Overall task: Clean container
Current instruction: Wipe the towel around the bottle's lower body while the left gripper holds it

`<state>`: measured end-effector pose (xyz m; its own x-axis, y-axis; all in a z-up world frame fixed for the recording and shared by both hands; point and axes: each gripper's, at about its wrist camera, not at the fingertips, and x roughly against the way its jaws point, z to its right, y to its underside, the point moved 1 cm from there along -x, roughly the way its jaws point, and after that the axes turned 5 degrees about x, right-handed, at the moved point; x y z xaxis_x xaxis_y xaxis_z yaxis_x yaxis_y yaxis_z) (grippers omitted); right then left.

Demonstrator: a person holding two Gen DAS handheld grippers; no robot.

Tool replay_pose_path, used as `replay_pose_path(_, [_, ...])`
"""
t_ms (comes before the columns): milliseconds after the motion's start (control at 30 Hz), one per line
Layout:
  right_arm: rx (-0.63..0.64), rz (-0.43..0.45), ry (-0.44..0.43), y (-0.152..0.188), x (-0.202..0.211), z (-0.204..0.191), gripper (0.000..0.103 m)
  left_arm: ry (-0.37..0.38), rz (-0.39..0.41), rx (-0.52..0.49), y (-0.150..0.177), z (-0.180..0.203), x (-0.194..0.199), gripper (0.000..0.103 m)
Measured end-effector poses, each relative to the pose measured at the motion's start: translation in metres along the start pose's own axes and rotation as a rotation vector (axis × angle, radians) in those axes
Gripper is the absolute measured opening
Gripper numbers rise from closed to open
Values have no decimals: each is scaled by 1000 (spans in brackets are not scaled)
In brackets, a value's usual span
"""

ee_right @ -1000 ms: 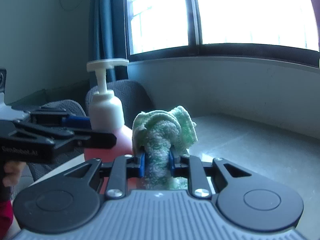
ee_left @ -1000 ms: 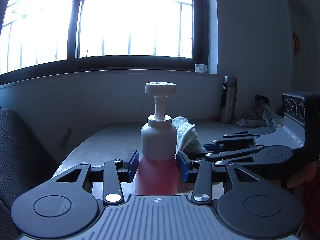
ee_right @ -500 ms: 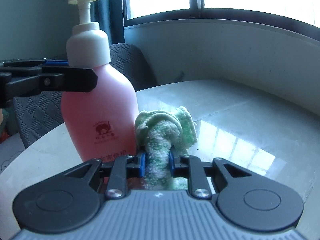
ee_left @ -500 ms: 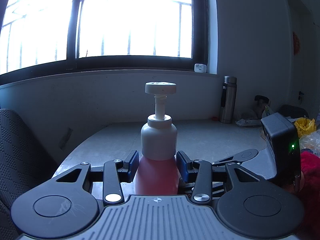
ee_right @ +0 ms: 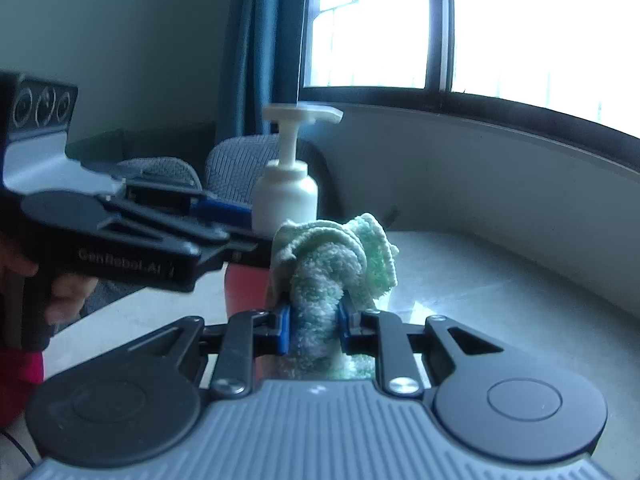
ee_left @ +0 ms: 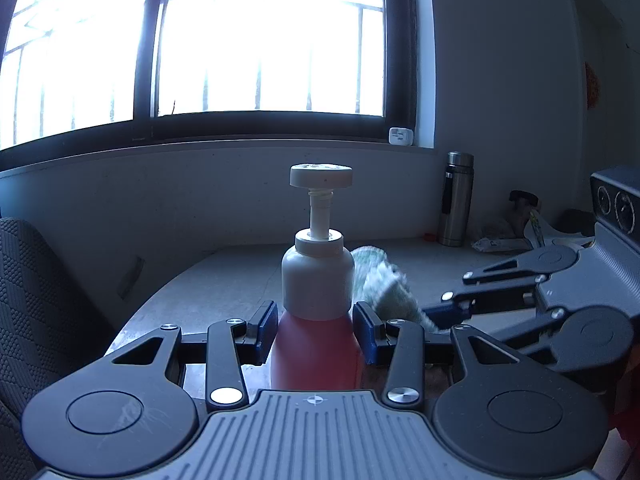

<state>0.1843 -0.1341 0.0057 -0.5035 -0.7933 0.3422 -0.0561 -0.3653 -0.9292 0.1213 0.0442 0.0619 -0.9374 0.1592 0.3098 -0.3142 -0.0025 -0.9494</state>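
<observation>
A pink pump bottle (ee_left: pixel 316 356) with a white upper part and pump head stands upright near the front edge of the grey bench (ee_left: pixel 224 280), and the left gripper (ee_left: pixel 316 334) has its blue-padded fingers (ee_left: pixel 267 326) clamped on the bottle's sides just below the white shoulder. The right gripper (ee_right: pixel 314 326) comes in from the bottle's right, its fingers (ee_right: pixel 283 328) pressed together on a bunched green terry cloth (ee_right: pixel 336 256); the cloth sits against the bottle's right flank at shoulder height (blurred in the left wrist view, so the exact contact line is hard to read). In the right wrist view a hand (ee_right: pixel 68 292) grips the left gripper's handle.

The bench curves away at its left edge, where a dark fabric chair (ee_left: pixel 28 312) stands close by. Behind the bottle the surface lies open up to the wall under the window (ee_left: pixel 264 40). A steel flask (ee_left: pixel 456 200) stands well apart at the far right corner, beside some crumpled wrappers (ee_left: pixel 504 236).
</observation>
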Motion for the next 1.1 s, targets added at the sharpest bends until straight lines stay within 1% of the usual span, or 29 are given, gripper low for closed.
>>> replay_pose_path(67, [-6,-25,-7,6,-3,8,22,-3,-1,-2,0,1,0,45])
replay_pose_path(233, [-10,-97,-26,20,-14,9,22,-6,-1,-4,-1,1,0,45])
replay_pose_path(300, [-6,-130,-30,26,-22,8,22,-5,-1,-4,-1,1,0,45])
replay_pose_path(367, [-12,-157,-35,38,-15,-1,22,-5,-1,-4,-2,1,0,45])
replay_pose_path(433, [-19,-174,-42,44,-18,-2,22,-7,-1,-4,-2,1,0,45])
replay_pose_path(533, [-15,-184,-36,35,-36,3,22,-8,-1,-5,-2,1,0,45])
replay_pose_path(667, [5,-156,-30,23,-43,6,22,-7,-1,-5,-2,0,1,45])
replay_pose_path(967, [40,-32,-34,5,-3,-5,22,-6,-1,-3,-2,-1,3,45])
replay_pose_path(1033, [46,-19,-39,3,0,-7,22,-6,-1,-3,-2,-1,3,45])
replay_pose_path(1100, [49,-29,-40,5,-2,-9,22,-5,-1,-4,-2,-3,3,45])
